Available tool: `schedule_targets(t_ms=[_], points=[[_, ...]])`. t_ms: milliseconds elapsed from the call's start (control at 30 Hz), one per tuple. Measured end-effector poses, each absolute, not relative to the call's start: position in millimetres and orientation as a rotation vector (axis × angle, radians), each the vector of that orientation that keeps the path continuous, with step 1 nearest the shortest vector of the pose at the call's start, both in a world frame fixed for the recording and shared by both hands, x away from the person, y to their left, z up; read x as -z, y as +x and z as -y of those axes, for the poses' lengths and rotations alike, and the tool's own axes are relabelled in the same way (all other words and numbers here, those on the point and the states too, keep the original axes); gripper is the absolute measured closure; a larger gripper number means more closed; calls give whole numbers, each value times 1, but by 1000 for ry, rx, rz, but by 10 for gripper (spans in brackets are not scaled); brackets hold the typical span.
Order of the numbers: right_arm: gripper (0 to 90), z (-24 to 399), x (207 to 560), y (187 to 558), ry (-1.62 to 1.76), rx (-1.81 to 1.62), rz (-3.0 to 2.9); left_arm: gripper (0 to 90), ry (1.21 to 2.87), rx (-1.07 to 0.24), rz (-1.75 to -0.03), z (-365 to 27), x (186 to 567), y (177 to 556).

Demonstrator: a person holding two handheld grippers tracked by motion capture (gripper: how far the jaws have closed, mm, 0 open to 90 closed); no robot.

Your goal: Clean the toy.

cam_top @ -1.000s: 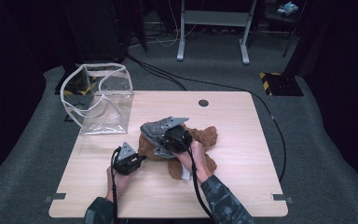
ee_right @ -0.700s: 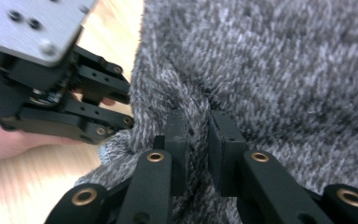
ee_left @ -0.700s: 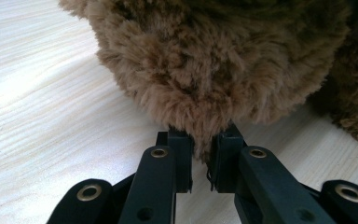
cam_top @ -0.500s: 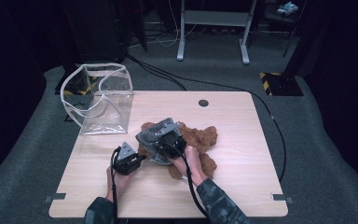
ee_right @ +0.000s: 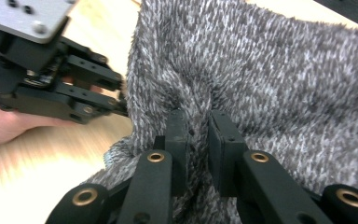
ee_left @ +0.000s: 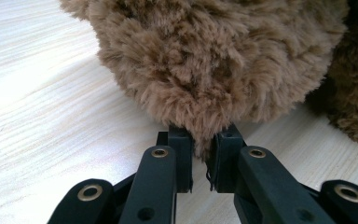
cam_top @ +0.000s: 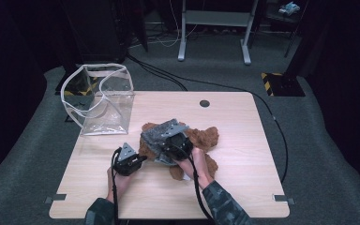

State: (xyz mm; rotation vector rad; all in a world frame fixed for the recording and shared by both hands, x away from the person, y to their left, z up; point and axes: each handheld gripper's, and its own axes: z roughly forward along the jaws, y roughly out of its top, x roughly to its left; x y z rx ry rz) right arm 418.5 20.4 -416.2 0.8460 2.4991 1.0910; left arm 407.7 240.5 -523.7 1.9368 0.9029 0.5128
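- My left tongs (cam_top: pixel 143 158) sat low and left of centre in the high view, lying level on the bench (cam_top: pixel 243 197) and pointing right at the brown plush toy (cam_top: pixel 205 137).
- In the left gripper view those left tongs (ee_left: pixel 202 154) were pinched together on a tuft of the toy's brown fur (ee_left: pixel 214 65), with the pale wood grain running beneath.
- My right tongs (cam_top: pixel 161 145) were near the middle of the high view, over the toy, with the person's hand (cam_top: pixel 198 161) behind them.
- In the right gripper view the right tongs (ee_right: pixel 199 135) were clamped on a fold of the grey knitted cloth (ee_right: pixel 279 79), the fabric bunched between the pads.
- That grey cloth (cam_top: pixel 161 131) draped over the toy's left part in the high view, while brown fur showed at the right and lower right of it.
- The left gripper (ee_right: pixel 51 79) showed at the upper left of the right gripper view, its tips right at the cloth's edge.
- A clear plastic bag (cam_top: pixel 101 101) stood at the upper left of the bench, well apart from the toy, its mouth open.
- A small dark round hole (cam_top: pixel 204 103) sat near the bench's far edge, above centre.
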Motion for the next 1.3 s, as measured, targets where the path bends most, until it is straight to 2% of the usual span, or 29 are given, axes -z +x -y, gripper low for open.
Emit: schedule_targets(t_ms=[200, 433, 1300], points=[[793, -41, 431, 420, 813, -1086, -2561, 816, 1936, -510, -907, -241, 524, 408], [796, -31, 436, 422, 861, -1035, -2594, 816, 1932, -509, -909, -241, 524, 408], [799, 102, 429, 426, 1174, -1022, -2369, 821, 1928, -522, -906, -239, 525, 408]])
